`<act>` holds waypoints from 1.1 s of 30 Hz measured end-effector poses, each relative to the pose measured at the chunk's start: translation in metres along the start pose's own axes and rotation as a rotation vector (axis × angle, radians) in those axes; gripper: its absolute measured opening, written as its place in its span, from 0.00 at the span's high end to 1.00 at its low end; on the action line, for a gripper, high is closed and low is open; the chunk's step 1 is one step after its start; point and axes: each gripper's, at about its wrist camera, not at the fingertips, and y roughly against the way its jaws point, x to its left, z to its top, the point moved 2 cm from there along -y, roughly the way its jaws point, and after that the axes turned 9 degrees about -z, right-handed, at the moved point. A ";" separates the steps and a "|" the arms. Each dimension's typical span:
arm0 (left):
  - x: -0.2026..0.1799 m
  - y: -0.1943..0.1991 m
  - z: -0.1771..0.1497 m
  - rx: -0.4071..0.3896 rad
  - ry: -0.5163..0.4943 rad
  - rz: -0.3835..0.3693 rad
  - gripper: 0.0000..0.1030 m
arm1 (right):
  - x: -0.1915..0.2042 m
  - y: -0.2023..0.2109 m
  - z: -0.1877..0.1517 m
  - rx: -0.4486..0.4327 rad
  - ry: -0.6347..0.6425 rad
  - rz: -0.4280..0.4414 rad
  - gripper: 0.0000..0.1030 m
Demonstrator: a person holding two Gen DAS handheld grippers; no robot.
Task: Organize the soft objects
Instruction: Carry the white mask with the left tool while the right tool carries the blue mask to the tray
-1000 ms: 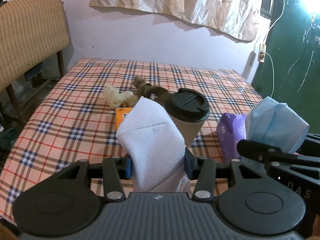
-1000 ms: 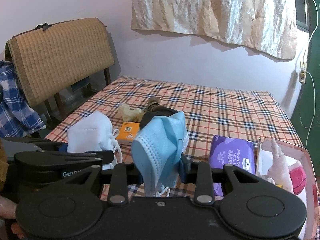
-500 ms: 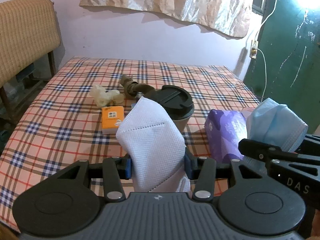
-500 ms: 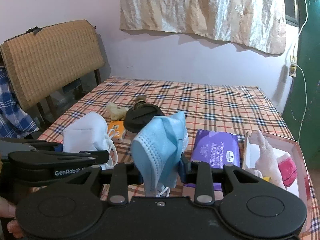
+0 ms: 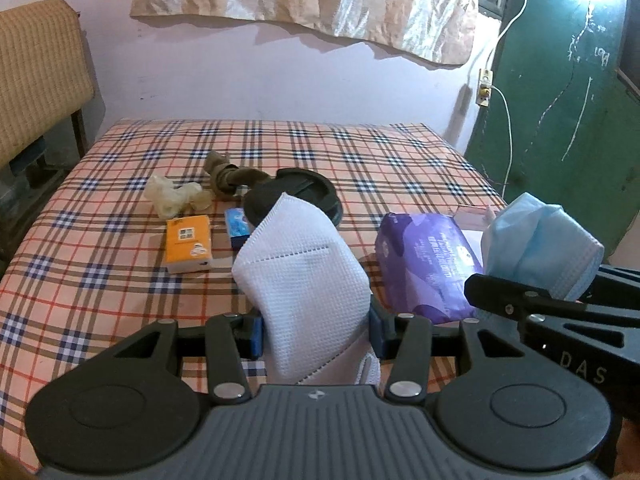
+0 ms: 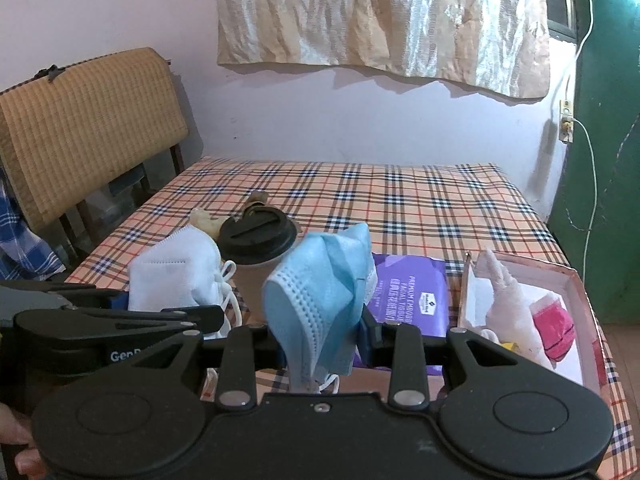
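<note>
Left gripper (image 5: 316,328) is clamping a white mask (image 5: 300,276), jaws partly closed with both blue pads pressing its lower part and the body standing up above them. Right gripper (image 6: 320,336) is pinching a blue mask (image 6: 320,284) the same way, narrower gap, with the mask bunched and its ear loops dangling below the jaws.

The open box (image 6: 576,280), already holding a white plush (image 6: 508,304) and a pink item (image 6: 554,330), is sitting right of and just beyond the right jaws; this looks like the drop spot. The purple tissue pack (image 6: 412,292) is lying straight ahead of the right jaws, and the lidded cup (image 6: 258,236) is standing ahead between the two grippers.

Risks:
- Both grippers are working side by side, so they could knock each other when heading for the box.
- Dangling loops could be snagging on a finger, so a mask might not be dropping clean at release.
- The left's route to the box passes near the cup, so a low sweep could tip it.
- The floppy masks could land on the box rim.
</note>
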 end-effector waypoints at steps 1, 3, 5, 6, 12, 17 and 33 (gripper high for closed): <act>-0.002 -0.001 0.000 0.001 -0.003 -0.003 0.53 | -0.002 0.000 0.000 0.000 -0.005 -0.003 0.62; -0.005 -0.002 0.000 0.003 -0.009 -0.007 0.53 | -0.005 0.000 -0.001 0.000 -0.011 -0.008 0.62; -0.008 -0.004 0.001 0.006 -0.016 -0.013 0.53 | -0.009 0.001 -0.001 -0.001 -0.018 -0.013 0.62; -0.009 -0.005 0.001 0.007 -0.020 -0.016 0.53 | -0.011 0.000 -0.001 -0.001 -0.023 -0.015 0.62; -0.018 -0.011 0.002 0.015 -0.038 -0.030 0.53 | -0.022 0.001 -0.004 0.000 -0.042 -0.032 0.62; -0.025 -0.016 0.004 0.018 -0.054 -0.043 0.53 | -0.031 0.000 -0.004 -0.001 -0.058 -0.047 0.62; -0.054 -0.033 0.014 0.024 -0.109 -0.090 0.53 | -0.063 -0.005 -0.005 0.003 -0.106 -0.095 0.62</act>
